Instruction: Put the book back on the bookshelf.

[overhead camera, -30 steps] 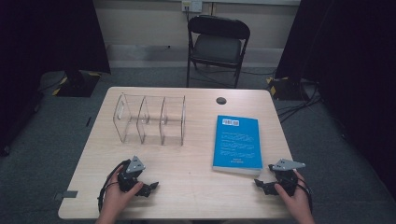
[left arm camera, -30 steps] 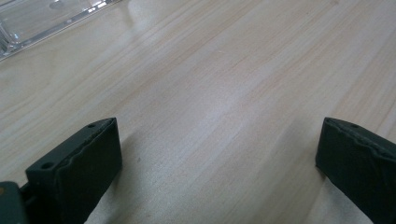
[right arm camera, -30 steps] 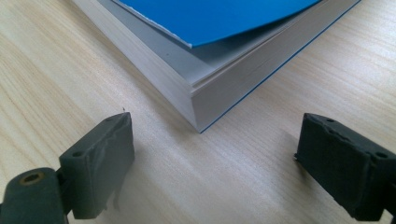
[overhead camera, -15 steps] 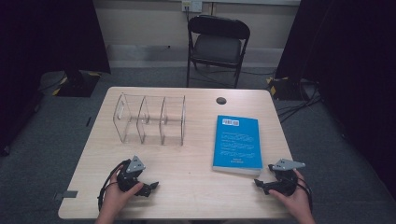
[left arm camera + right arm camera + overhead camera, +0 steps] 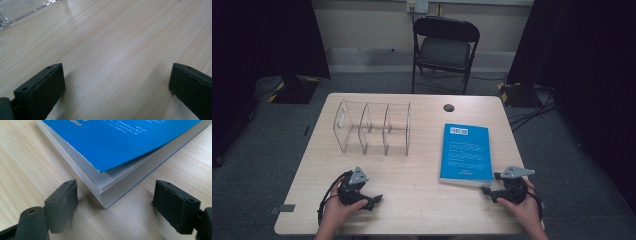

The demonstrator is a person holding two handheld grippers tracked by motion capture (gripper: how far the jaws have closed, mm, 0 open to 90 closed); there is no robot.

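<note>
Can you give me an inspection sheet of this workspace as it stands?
Surface: light wooden table, round dark grommet near its far edge.
Job's things: blue paperback book lying flat, corner facing the right gripper; cover lifting slightly there.
Clutter: clear acrylic three-slot divider rack, standing empty.
Grippers: left gripper open over bare wood; right gripper open, jaws just been closing, either side of the book's corner, not touching.
Cables: black cable at left gripper.
Surroundings: black folding chair, grey carpet.

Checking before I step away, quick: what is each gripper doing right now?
Left gripper: open, nothing between its jaws.
Right gripper: open, jaws just been closing around the book corner, pads not touching.
</note>
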